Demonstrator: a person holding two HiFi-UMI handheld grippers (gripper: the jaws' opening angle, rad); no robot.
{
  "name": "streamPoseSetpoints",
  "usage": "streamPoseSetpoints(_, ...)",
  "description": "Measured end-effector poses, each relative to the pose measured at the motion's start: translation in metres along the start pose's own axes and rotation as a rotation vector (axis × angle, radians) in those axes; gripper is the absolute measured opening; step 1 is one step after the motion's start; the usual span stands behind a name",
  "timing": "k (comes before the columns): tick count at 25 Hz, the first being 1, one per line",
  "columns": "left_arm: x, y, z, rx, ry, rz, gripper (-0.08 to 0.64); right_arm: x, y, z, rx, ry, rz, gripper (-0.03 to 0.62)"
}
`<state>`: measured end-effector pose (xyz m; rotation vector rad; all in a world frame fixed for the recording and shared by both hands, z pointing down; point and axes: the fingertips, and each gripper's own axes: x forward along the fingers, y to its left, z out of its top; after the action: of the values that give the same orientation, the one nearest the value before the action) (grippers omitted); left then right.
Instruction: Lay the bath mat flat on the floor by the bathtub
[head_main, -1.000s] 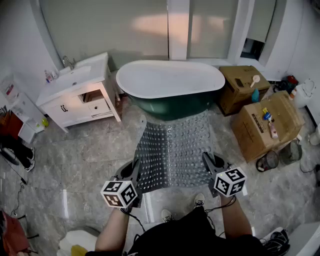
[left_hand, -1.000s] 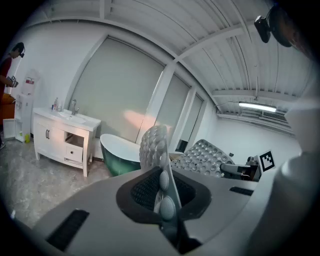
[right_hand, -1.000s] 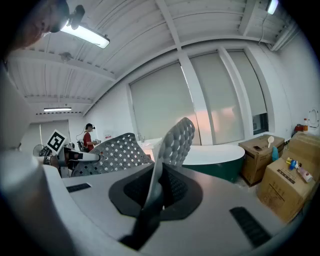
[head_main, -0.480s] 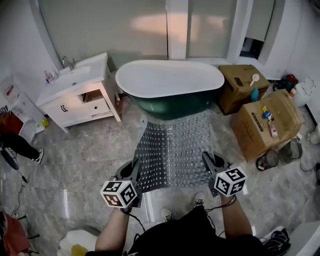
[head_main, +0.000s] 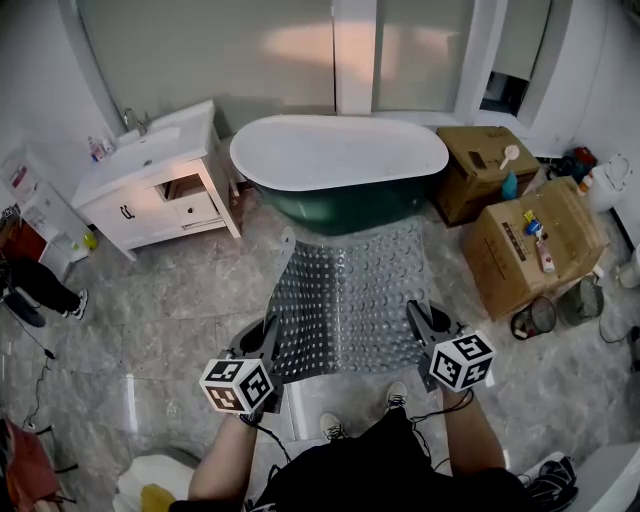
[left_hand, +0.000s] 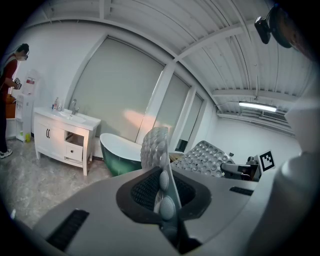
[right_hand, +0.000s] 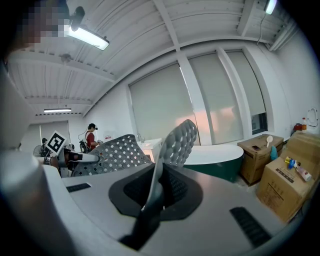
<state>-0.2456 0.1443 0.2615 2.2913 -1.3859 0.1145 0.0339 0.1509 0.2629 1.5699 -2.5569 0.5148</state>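
**Bath mat held up by its near corners, not yet laid**

Gripping the near-left corner of the bath mat (head_main: 348, 296) with the left gripper (head_main: 268, 340), jaws closed tight on the edge, with the studded sheet pinched between the pads and poking out past them. Same at the near-right corner with the right gripper (head_main: 420, 322), jaws clamped on the edge with no gap showing. Holding the near edge raised above the floor (head_main: 170, 300).

Spreads away from the jaws as a wide grey sheet, sloping down toward the bathtub (head_main: 340, 165), with the far edge near the tub's base and the far-left corner curled up. Cannot tell whether the far edge touches the floor.

Likely soft, rubbery and light. Sags between the two grips, so needs both corners kept apart to stay spread. Bumpy surface probably bites well in the pads, so little slip risk. Best hold looks like the near corners, as now.

Next, probably lower the near edge evenly and let go once flat. Worth watching the curled corner for folding under.
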Motion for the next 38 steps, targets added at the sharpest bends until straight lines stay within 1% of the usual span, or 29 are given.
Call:
streamPoseSetpoints(7,0.008,-0.012,-0.004,-0.006,-0.001,0.009,0.034,-0.003,-0.016,0.001,-0.002,0.004,0.007,0.031)
streamPoseSetpoints(16,0.031,-0.043,-0.005,-0.017,-0.005,0.031,0.034,-0.01,-0.054,0.01,-0.003,0.014,0.028,0.031)
streamPoseSetpoints(23,0.053,-0.068,-0.007,-0.026,-0.014,0.056,0.034,-0.013,-0.091,0.016,0.001,0.015,0.05,0.031)
streamPoseSetpoints(38,0.113,-0.118,-0.008,-0.048,-0.038,0.143,0.034,-0.001,-0.176,0.031,0.006,0.021,0.139,0.031)
